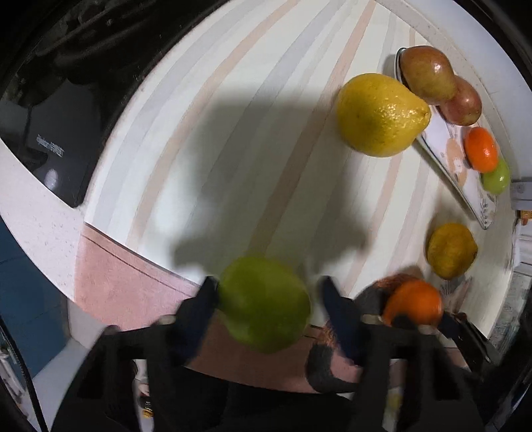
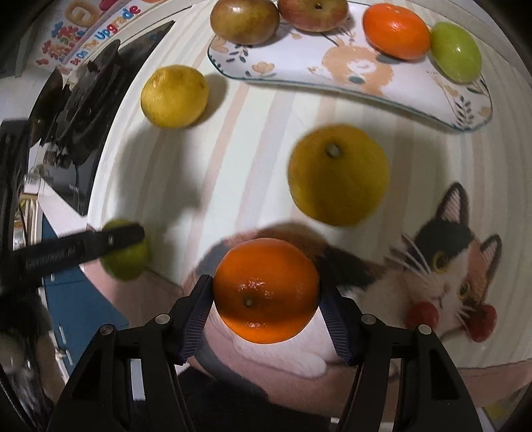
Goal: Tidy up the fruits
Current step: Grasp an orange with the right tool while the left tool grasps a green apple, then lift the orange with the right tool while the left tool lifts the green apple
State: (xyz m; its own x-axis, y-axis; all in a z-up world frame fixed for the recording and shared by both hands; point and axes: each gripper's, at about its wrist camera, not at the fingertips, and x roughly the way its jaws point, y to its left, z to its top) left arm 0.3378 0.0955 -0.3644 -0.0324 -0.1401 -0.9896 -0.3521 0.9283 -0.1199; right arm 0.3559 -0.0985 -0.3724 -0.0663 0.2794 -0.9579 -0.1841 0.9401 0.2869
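Jaws pointing down: L gripper [image 1: 269, 299] round lime [image 1: 266, 302], R gripper [image 2: 266, 292] pinching orange [image 2: 266, 289].

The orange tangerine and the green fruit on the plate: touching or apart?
Touching: in the right wrist view the tangerine meets the green fruit with no gap.

home: cat-print tablecloth [image 2: 449, 266], fruit plate [image 2: 415, 96]

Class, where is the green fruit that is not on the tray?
The green fruit sits between the left gripper fingers, near the mat's lower left edge, left of the orange.
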